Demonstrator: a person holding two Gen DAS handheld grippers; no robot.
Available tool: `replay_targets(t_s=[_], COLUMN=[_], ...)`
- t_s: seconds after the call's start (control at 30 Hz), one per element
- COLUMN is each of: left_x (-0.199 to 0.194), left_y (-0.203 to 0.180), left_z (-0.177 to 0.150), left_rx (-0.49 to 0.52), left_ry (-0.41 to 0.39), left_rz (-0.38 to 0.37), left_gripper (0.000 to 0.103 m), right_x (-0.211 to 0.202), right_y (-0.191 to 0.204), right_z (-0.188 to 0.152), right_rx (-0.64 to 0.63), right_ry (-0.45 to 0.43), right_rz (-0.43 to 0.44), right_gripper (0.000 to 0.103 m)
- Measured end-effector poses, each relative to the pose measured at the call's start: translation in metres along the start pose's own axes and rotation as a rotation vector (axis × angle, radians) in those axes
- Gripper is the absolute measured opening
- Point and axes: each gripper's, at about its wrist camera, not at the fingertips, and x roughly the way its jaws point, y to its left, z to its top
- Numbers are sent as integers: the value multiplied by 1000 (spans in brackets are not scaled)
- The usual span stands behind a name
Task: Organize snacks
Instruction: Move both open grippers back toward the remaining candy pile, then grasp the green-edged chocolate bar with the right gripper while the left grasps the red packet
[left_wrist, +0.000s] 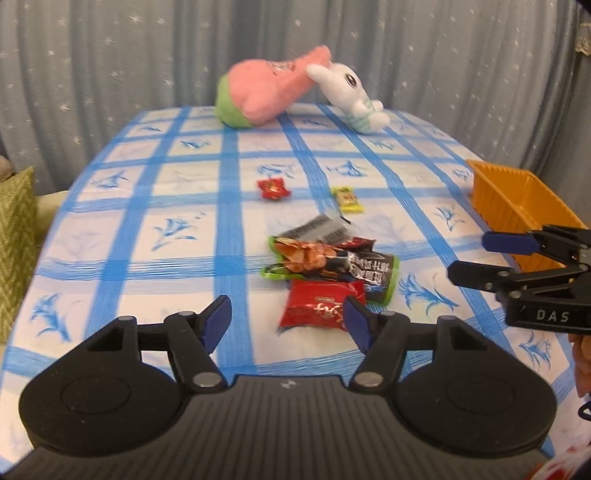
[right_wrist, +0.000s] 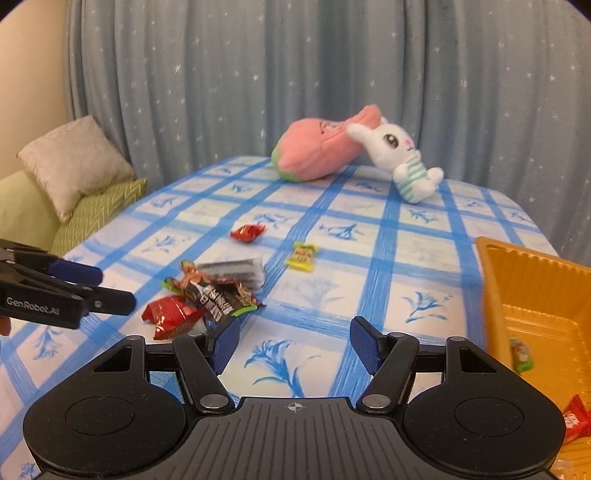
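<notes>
Snack packets lie on a blue-checked tablecloth (left_wrist: 147, 236). A red packet (left_wrist: 317, 308) lies just ahead of my open, empty left gripper (left_wrist: 286, 319), touching a black-and-green packet (left_wrist: 332, 264) and a grey barcode packet (left_wrist: 319, 229). Farther off lie a small red candy (left_wrist: 273, 188) and a yellow candy (left_wrist: 347, 199). My right gripper (right_wrist: 293, 341) is open and empty above bare cloth, next to an orange tray (right_wrist: 517, 291) that holds a green candy (right_wrist: 521, 354) and a red packet (right_wrist: 574, 421). The pile (right_wrist: 210, 295) lies to its left.
A pink plush (left_wrist: 266, 88) and a white bunny plush (left_wrist: 351, 92) lie at the table's far edge before a grey star curtain. Green and beige cushions (right_wrist: 85, 184) sit left of the table. The right gripper (left_wrist: 476, 262) shows by the orange tray (left_wrist: 517, 199) in the left wrist view.
</notes>
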Motion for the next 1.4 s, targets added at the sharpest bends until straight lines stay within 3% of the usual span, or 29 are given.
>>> replay_targets(t_s=[0.27,0.53,0.67,0.87,1.17,1.3,1.33,1.4], left_x=[36,46,48,39,20,18,18,18], left_y=[-4,-11,-13,-10,21,28,28,27], left_z=[9,9,6,7,11,8,8,7], left_rx=[2,21,20,15,-75,-101,-101,-100], left_ry=[55,79,94,84,43,50,51,53], left_rz=[-59,-83,-103,-71,22,29,29,25], left_gripper=[63,59,45,36,36,36,36,36], right_x=[19,23,27,31,47,58,60,66], right_y=[-2,-4,-2,1,18,25,26,27], right_z=[-4,-2,-2,-1,7,10,10,11], right_rx=[-12,-1,-4,-18,-57,-28,-18,12], right_ry=[33,32,37,42,35,43,46,61], right_rz=[13,20,26,43,147,217,233,266], right_gripper=[66,66,66,66,66,66,65,43])
